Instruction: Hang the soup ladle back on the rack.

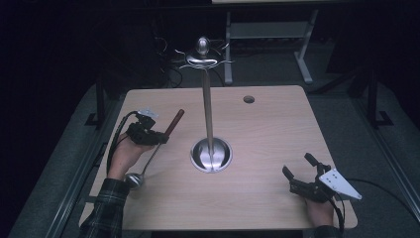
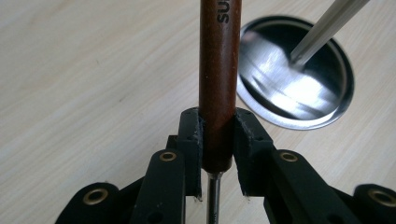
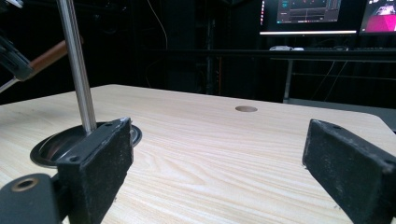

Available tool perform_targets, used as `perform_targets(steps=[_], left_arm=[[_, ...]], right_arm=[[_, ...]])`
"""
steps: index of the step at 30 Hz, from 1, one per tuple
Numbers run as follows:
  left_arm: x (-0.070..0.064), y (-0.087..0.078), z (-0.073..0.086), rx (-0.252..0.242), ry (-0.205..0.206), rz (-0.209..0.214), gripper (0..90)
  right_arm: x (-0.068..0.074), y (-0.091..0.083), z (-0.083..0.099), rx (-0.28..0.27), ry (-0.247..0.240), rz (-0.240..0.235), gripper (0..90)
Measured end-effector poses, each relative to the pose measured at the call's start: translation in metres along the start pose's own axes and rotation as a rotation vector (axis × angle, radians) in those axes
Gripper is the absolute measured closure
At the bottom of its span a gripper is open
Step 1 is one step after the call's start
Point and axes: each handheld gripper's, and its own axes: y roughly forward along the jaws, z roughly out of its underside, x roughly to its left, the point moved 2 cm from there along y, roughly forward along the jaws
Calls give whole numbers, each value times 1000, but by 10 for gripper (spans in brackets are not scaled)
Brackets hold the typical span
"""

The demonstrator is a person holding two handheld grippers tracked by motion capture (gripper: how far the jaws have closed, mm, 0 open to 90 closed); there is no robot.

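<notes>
Apparently hanging step: left tongs (image 2: 217, 140) pinch ladle (image 1: 157, 144) by its wooden handle, right tongs (image 1: 300, 175) spread, idle on bench (image 1: 267, 134). Best: lift bowl clear, steer handle end to stand (image 1: 208, 109) hooks, avoid pole.

The stand (image 1: 211, 153) sits mid-table (image 1: 267, 198), ladle (image 1: 153, 148) to its left, hole (image 1: 249, 99) behind right.

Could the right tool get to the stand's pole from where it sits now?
Probably yes: the right tool is open, and only bare table lies between it and the pole; the left tool, holding the ladle, stays opposite.
</notes>
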Motion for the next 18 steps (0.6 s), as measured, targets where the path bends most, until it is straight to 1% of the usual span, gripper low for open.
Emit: perform_targets(steps=[3, 4, 5, 7, 10, 12, 13, 14, 18], left_arm=[[-1, -5, 2, -28, 13, 16, 740], [-2, -8, 2, -44, 7, 16, 740], [-2, -11, 3, -59, 10, 16, 740], [-3, -15, 4, -95, 8, 32, 740], [-4, -24, 5, -128, 10, 47, 740], [-7, -29, 5, -160, 5, 57, 740], [-8, -32, 5, -178, 10, 62, 741], [-9, -35, 5, -198, 4, 70, 741], [-10, -45, 3, -248, 28, 84, 741]], right_arm=[[0, 0, 0, 1, -1, 2, 80], [0, 0, 0, 1, 0, 2, 80], [0, 0, 0, 0, 0, 1, 80], [0, 0, 0, 1, 2, 2, 80], [0, 0, 0, 1, 1, 4, 80], [0, 0, 0, 1, 1, 4, 80], [0, 0, 0, 1, 2, 5, 80], [0, 0, 0, 1, 0, 4, 80], [0, 0, 0, 1, -1, 5, 80]])
